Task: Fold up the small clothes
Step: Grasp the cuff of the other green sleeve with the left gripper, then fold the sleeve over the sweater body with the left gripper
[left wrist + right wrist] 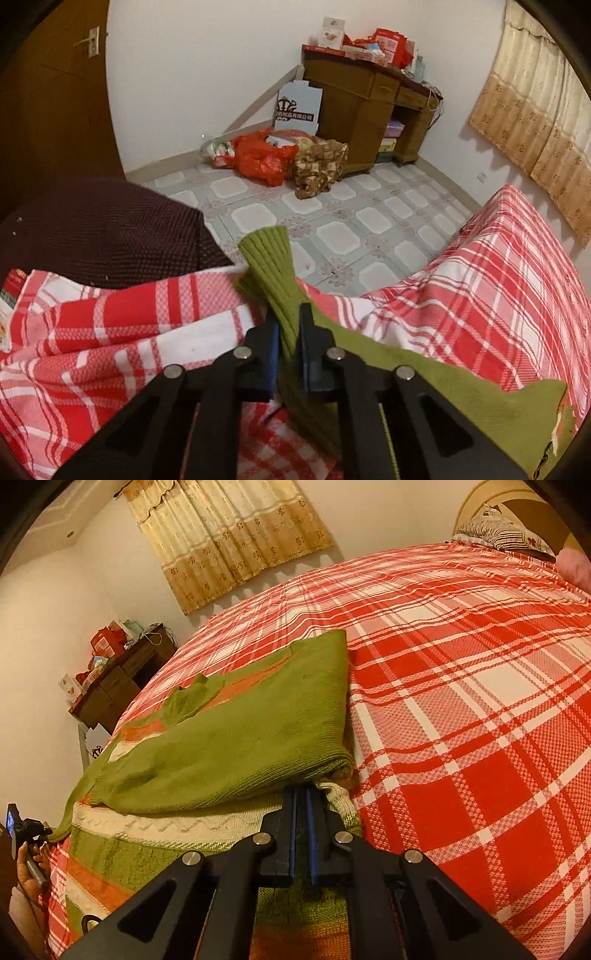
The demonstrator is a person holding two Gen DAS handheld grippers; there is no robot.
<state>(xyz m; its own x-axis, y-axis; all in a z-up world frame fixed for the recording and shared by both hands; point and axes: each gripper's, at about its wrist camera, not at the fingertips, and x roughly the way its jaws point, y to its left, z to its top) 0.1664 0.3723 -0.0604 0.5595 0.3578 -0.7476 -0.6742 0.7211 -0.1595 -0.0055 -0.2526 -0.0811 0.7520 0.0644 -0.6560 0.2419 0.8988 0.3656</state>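
Left gripper: we have it clamped on the ribbed sleeve cuff of the green sweater, at the bed's edge.
Right gripper: jaws together, pinching the sweater's near hem edge by the cream band.
Step in hand: we judge the sleeve is to be carried across onto the body; we should lift it clear, keep it untwisted and lay it flat while the right gripper anchors the hem.
Sweater: soft, thick knit, green with orange and cream stripes, partly folded on the bed.
Bedspread: red-and-white plaid, woven, slightly rumpled near the edge.
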